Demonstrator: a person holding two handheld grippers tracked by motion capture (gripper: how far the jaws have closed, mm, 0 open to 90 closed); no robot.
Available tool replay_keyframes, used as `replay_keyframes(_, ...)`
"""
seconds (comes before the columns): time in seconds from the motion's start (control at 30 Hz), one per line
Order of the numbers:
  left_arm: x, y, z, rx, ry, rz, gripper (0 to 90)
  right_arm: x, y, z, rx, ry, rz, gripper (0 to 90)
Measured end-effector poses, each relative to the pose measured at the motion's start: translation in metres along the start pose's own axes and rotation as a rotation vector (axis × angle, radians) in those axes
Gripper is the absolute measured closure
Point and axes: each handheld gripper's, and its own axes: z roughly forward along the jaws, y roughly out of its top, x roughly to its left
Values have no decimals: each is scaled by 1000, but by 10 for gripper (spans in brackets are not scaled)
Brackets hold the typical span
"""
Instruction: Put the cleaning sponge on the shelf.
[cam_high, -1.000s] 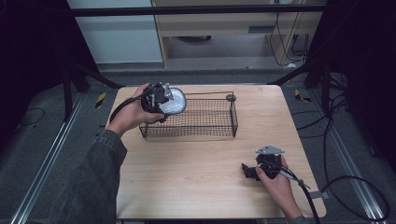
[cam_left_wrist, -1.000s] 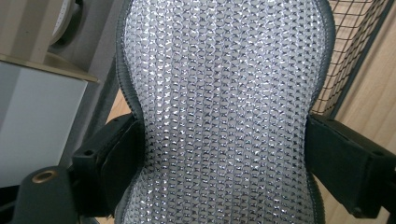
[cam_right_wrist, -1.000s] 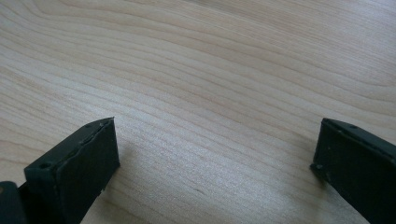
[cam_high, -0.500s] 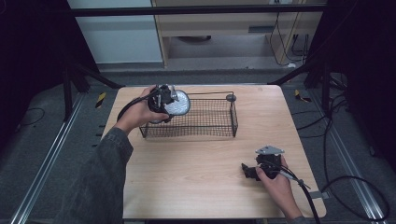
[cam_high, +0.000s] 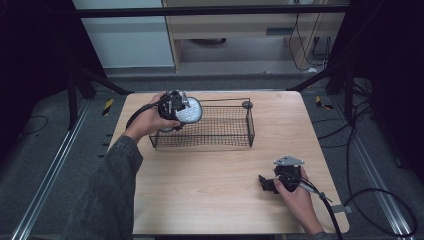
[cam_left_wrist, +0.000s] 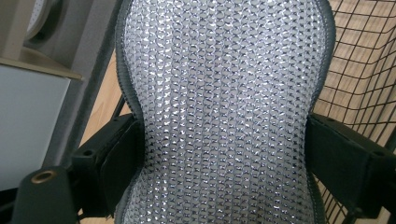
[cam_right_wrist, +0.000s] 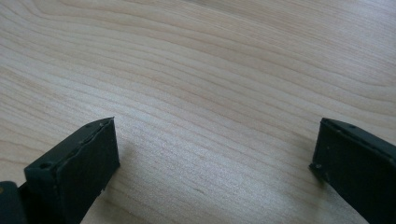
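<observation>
Mesh, silvery and round, is what we see pinched between the jaws of the left gripper (cam_high: 176, 107): a glittering pad (cam_high: 188, 111) held above the left end of the black wire basket (cam_high: 235, 131). The right gripper (cam_high: 267, 183) rests low on the wooden table (cam_high: 210, 200), well apart, its jaws spread wide around nothing.

Left gripper (cam_high: 175, 106): holds silvery pad (cam_high: 188, 111) over wire basket's (cam_high: 235, 131) left end.
Right gripper (cam_high: 272, 183): low on counter (cam_high: 210, 185).
</observation>
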Motion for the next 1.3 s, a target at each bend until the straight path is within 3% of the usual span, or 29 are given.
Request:
replay_keyframes(0.37, 4, -2, 5, 5, -20, -42, 81, 0, 0, 0, 0, -2, -1, 7)
replay_keyframes(0.53, 5, -6, 7, -15, -59, -96, 32, 0, 0, 0, 0, -2, -2, 6)
replay_keyframes(1.23, 1, -6, -10, -68, -41, -116, 55, 0, 0, 0, 0, -1, 0, 6)
replay_keyframes(1.3, 0, -6, -14, -91, -46, -131, 56, 0, 0, 0, 0, -1, 0, 6)
